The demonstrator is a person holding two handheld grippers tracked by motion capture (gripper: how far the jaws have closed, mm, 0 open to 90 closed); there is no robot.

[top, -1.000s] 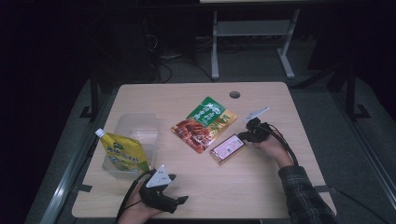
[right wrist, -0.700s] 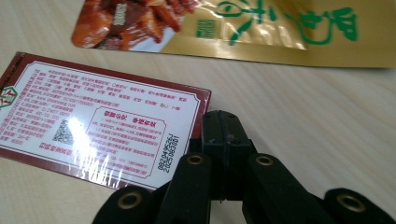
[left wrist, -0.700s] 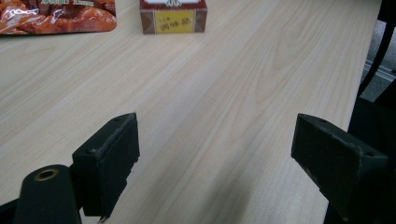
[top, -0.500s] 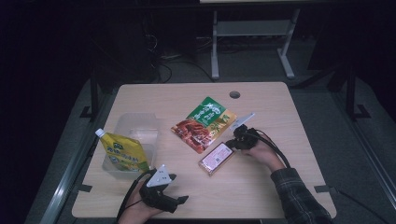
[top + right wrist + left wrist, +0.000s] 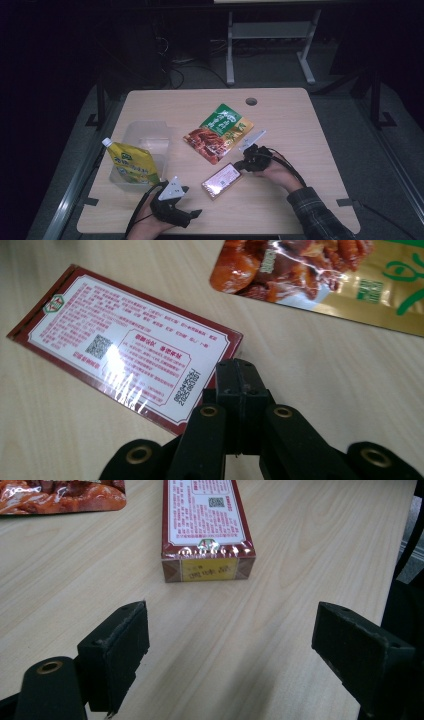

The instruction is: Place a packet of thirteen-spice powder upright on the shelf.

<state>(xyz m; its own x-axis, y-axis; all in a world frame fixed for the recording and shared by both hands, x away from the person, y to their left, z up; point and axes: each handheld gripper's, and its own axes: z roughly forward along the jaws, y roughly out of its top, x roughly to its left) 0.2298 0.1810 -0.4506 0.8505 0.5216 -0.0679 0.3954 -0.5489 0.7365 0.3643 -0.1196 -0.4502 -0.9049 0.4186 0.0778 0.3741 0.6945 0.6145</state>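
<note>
Closed right gripper covering red box corner, snack pouch cut off

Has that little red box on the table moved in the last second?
Yes. The red box, pushed by the shut right hand-held gripper, has slid toward the near table edge and leftward, away from the snack pouch.

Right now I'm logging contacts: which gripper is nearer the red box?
Right. The right gripper, shut, touches the red box at its far end; the left gripper, open, sits apart from its near end.
</note>
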